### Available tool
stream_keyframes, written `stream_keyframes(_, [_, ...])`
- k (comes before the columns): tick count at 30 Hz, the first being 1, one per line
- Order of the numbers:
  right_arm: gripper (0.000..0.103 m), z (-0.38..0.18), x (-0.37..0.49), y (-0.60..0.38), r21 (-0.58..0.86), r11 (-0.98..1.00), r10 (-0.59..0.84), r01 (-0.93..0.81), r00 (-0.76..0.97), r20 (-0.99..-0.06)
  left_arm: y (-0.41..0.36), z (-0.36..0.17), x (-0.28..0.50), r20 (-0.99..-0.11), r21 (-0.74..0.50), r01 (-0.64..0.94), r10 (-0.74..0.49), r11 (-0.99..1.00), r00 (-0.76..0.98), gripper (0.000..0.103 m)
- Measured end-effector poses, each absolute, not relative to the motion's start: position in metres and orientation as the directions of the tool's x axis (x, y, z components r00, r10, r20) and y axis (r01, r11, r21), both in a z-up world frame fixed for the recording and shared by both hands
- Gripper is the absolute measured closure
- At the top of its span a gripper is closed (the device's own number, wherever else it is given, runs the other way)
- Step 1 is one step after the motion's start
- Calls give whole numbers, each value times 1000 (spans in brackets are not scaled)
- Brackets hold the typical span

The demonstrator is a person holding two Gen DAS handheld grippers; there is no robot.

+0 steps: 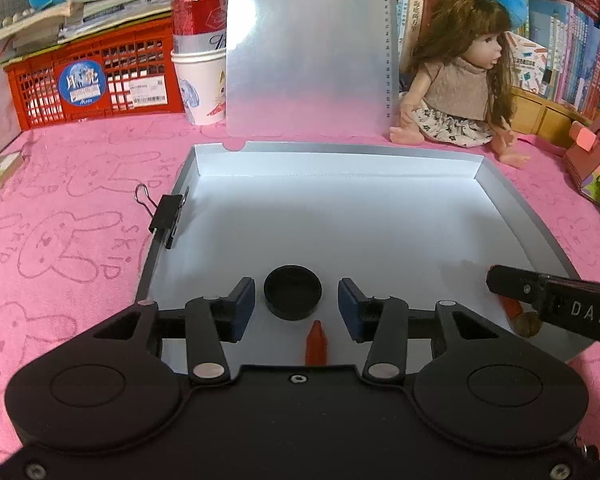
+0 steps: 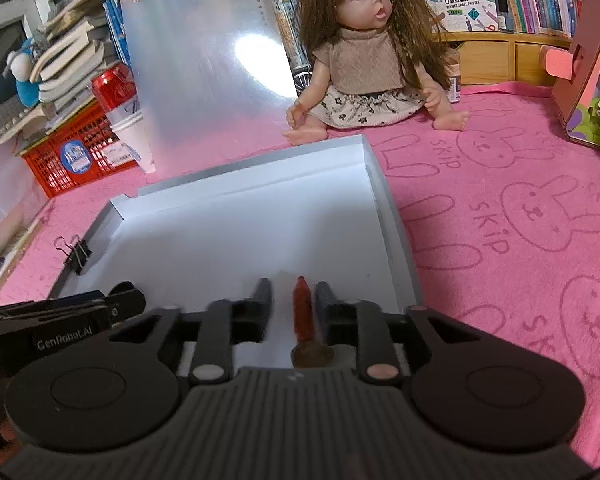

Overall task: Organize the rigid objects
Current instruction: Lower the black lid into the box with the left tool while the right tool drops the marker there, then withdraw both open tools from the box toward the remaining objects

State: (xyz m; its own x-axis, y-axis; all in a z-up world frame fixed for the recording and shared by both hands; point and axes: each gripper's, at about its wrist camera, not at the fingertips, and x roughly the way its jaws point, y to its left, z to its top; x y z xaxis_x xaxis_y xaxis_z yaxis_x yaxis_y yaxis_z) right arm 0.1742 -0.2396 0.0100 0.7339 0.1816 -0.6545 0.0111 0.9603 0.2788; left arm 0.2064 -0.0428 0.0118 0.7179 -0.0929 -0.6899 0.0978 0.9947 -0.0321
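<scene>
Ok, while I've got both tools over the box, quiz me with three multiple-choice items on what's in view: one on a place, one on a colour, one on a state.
1. Where is the binder clip?
A. Lying loose in the middle of the box
B. Clipped on the box's left-hand wall
C. Clipped on the box's far wall

2. What colour is the round cap?
A. White
B. Green
C. Black

3. How does the left tool stand?
A. Open, with the cap between its pads but untouched
B. Shut on the cap
C. Shut with nothing between its pads

Answers:
1 B: the clip straddles the left wall, with its wire handles out over the cloth.
2 C: the cap is dark against the white floor.
3 A: white floor shows on both sides of the cap.
</scene>
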Motion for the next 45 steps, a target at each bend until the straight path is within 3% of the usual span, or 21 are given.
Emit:
stream_keyframes(11, [30, 25, 154, -239, 268, 963, 168, 3, 771, -614, -38, 28, 180, -649, -46, 121, -122, 992, 751, 41])
stream_keyframes(16, [23, 31, 143, -242, 267, 964, 160, 5, 791, -591, -36, 37, 164, -631, -54, 136, -139, 989, 763, 35])
stream_keyframes(21, [19, 37, 130, -245, 262, 965, 156, -4, 811, -564, -35, 44, 147, -610, -51, 151, -150, 987, 778, 28])
stream_keyframes(45, [11, 50, 39, -226, 86, 990, 135, -109, 898, -419, -21, 44, 62, -556, -80, 174, -189, 981, 809, 24])
